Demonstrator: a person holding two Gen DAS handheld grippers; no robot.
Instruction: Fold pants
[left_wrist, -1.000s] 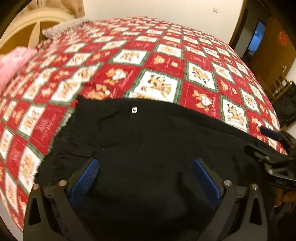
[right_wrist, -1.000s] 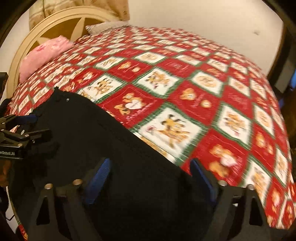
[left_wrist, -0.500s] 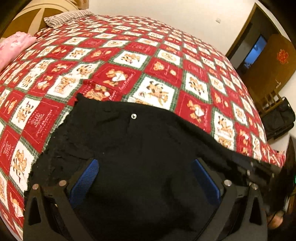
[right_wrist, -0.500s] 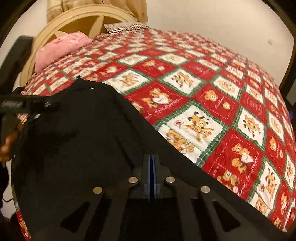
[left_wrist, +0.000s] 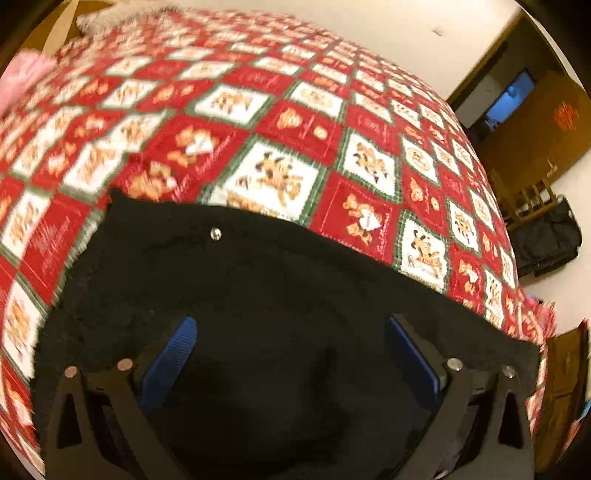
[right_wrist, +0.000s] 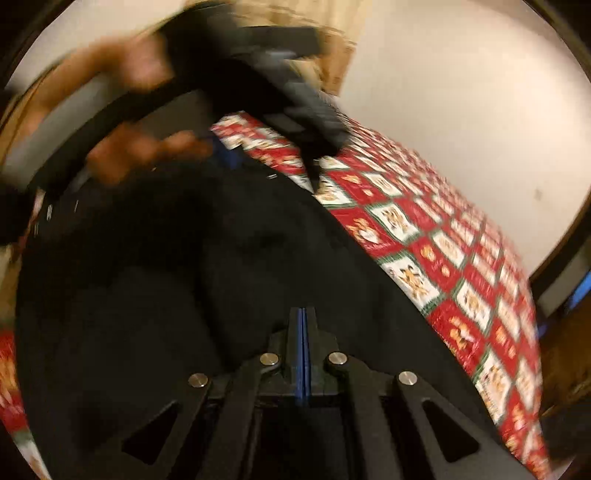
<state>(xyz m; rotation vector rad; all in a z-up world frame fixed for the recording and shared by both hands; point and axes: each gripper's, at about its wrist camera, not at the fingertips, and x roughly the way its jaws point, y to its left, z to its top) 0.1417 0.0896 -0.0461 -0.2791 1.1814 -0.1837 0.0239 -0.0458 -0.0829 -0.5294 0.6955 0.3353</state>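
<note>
Pants (left_wrist: 266, 332) of black, matte, slightly fuzzy cloth, spread on a bed under a quilt (left_wrist: 280, 122) of red and white squares with teddy-bear prints and green borders. Waistband toward the far side of the left gripper (left_wrist: 291, 354), its edge a gentle dark curve against the quilt, with a small round silver button (left_wrist: 215, 233) just inside that edge, ahead and a little left of the tongs. Frayed, rough left margin of the cloth, motion-blurred.

Left tongs spread wide: two black angular arms with silver rivets, ribbed blue pads (left_wrist: 170, 362) well apart, nothing between them but the flat cloth below. Whether the tips touch the fabric: cannot tell.

Right gripper (right_wrist: 303, 354) closed, blue pads (right_wrist: 295, 354) pressed together with only a thin seam between. Black cloth all around and in front of the tips, rumpled in soft folds; pinched in the tongs or merely beneath them: cannot tell, since the tips sit black on black. Same pants (right_wrist: 184, 288) filling the lower left of the right wrist view, their edge running diagonally from beyond the tips down to the right, quilt (right_wrist: 461, 280) past it.

Beyond the right tongs, up and left, a blurred hand (right_wrist: 136, 155) on the dark, boxy body of the other gripper (right_wrist: 295, 110), over the far end of the garment.

Off to the right of the left tongs, a wooden door (left_wrist: 535, 136), a slatted wooden chair (left_wrist: 532, 199) and a black bag (left_wrist: 546, 240) on the floor. Plain pale wall (right_wrist: 461, 92) behind the bed.
</note>
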